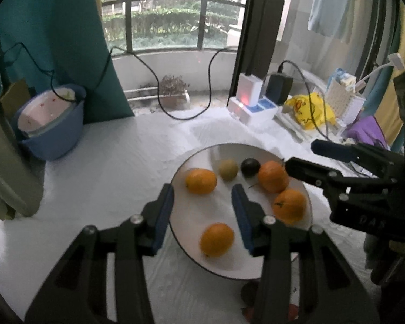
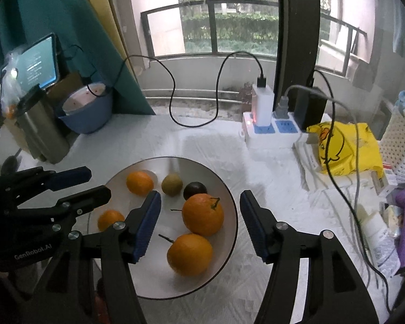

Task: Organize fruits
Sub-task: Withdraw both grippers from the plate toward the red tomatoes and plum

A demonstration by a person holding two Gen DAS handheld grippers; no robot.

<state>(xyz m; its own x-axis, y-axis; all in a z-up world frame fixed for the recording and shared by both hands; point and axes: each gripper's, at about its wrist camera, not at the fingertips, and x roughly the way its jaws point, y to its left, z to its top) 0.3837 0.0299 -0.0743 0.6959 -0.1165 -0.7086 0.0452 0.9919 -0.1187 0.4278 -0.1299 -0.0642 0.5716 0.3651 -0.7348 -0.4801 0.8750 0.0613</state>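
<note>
- A white plate (image 2: 229, 205) is shown on a cloth-covered table (image 1: 108, 167); on it are gathered four oranges, a yellow-green fruit (image 2: 171, 185) and a dark round fruit (image 2: 194, 190).
- The left gripper (image 1: 202, 213) is held above the plate's near left part with its jaws apart and nothing between the pads; an orange (image 1: 216, 239) is seen below and between the fingers, untouched.
- The right gripper (image 2: 199, 224) is held over the plate's right side, jaws wide and empty; two stemmed oranges, one (image 2: 202, 214) above the other (image 2: 189, 253) in the right wrist view, are seen beneath the gap, touching each other.
- The collecting of the fruit is judged largely done.
- Risk: the round fruits could be set rolling across the smooth plate if a finger were lowered onto one off-centre.
- Risk: the plate rim could be caught by a finger and the plate tipped.
- Risk: the two grippers, close together over the plate, could be knocked against each other.
</note>
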